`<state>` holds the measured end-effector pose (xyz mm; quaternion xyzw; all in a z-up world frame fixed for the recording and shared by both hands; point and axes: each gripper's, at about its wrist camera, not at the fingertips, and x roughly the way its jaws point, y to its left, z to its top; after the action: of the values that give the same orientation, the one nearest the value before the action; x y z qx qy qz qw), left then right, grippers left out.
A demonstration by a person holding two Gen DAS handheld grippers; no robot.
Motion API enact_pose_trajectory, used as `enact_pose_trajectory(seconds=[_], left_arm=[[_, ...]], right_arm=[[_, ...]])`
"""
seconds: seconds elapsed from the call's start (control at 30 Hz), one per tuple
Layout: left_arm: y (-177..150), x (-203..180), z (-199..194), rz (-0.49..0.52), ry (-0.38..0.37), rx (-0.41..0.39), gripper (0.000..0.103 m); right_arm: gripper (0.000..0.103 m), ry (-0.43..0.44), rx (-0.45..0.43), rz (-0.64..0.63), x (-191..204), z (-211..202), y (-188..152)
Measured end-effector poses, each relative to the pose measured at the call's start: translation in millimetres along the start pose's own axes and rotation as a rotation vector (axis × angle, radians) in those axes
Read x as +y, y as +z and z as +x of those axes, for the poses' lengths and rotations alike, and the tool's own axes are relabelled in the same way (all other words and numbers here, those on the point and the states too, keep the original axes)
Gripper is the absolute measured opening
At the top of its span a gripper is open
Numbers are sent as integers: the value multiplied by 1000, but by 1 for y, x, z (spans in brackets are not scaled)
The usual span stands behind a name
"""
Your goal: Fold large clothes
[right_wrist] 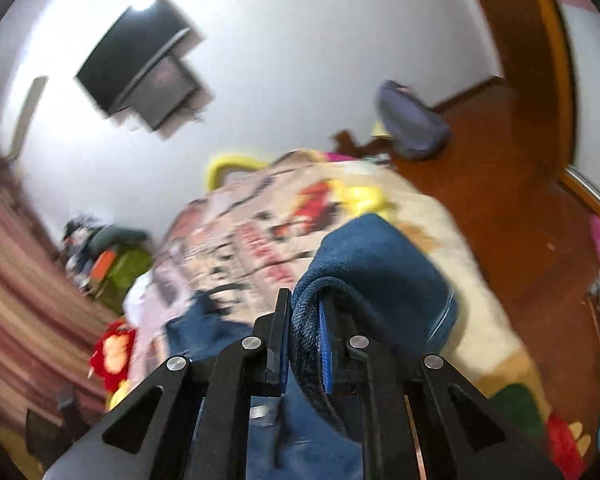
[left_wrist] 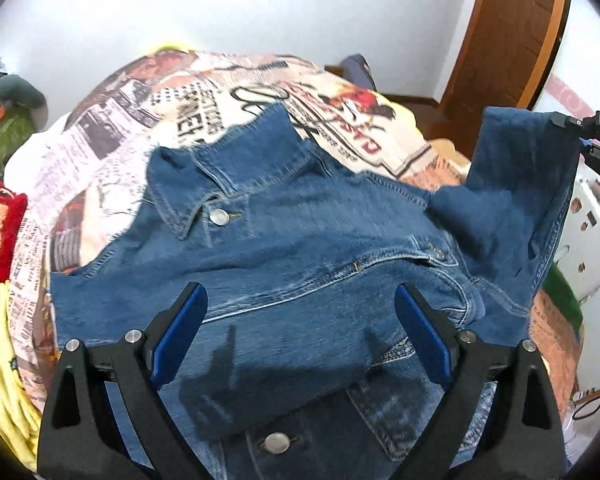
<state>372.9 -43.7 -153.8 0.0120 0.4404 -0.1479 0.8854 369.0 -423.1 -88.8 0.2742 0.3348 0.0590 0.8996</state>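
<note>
Now the right hand-held gripper (right_wrist: 304,344) is clamping a sleeve end of the thick blue denim jacket (left_wrist: 300,248), which is lying on the bed below the open left hand-held gripper (left_wrist: 300,336); heavy, stiff-ish cloth, so pinch seams or hems.

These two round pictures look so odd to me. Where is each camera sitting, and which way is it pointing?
Left wrist view: on the left gripper, looking down over its open fingers at the denim jacket spread on the printed blanket.
Right wrist view: on the right gripper, tilted, looking along fingers clamped on a jacket sleeve.
Both share jacket, blanket and door; the left view also catches the right gripper holding the sleeve up.
</note>
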Motion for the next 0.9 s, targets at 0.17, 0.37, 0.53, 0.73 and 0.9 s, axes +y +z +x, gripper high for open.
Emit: enact_pose_trajectory(seconds=[0.17, 0.37, 0.53, 0.73, 0.9], left_arm=[[-4, 14, -21, -30, 4, -35, 95], [-17, 29, -40, -37, 24, -59, 95], [-31, 41, -49, -41, 54, -64, 95], [-43, 49, -54, -52, 64, -58, 95], [-46, 50, -52, -64, 63, -49, 95]], right_arm=[[10, 124, 81, -77, 73, 23, -16], [10, 198, 243, -138, 134, 69, -61], [10, 186, 408, -216, 160, 105, -120], [10, 93, 531, -327, 160, 128, -174], [10, 39, 613, -344, 146, 125, -197]])
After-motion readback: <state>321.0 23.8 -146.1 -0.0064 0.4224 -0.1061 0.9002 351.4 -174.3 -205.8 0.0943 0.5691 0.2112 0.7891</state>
